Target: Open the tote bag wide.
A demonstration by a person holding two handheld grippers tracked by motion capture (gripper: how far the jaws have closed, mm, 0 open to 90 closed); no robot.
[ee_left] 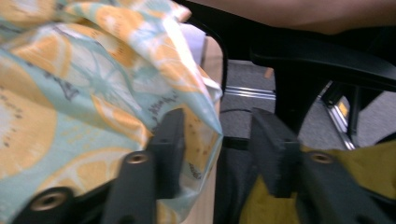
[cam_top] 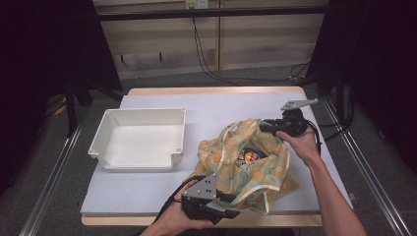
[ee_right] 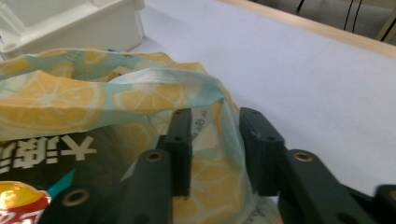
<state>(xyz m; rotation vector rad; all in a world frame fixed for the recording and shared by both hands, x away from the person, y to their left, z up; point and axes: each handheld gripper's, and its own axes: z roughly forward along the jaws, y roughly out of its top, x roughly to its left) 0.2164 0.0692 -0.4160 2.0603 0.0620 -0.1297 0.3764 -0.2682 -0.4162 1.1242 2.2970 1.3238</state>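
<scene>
Item: lemon-print fabric bag point(cam_top: 246, 162), lying crumpled on the bench point(cam_top: 162, 189) right of centre, mouth up, a dark snack packet point(cam_top: 250, 156) with an orange-red patch showing inside. Its rim spans roughly the 7-to-1 o'clock line between the two tools. Left tool point(cam_top: 223, 206) sits at the bag's 7 o'clock, at the near bench edge; in the left gripper view point(ee_left: 212, 140) its jaws stand apart, the bag's hem draped against one jaw, not pinched. Right tool point(cam_top: 268, 125) sits at the bag's 1 o'clock; in the right gripper view point(ee_right: 212, 149) the rim fabric passes between parted jaws, not yet clamped. White plastic bin point(cam_top: 140, 140): well apart at the bag's 9 o'clock. Judgement: both tools need to close on opposite rim edges before spreading the mouth.
</scene>
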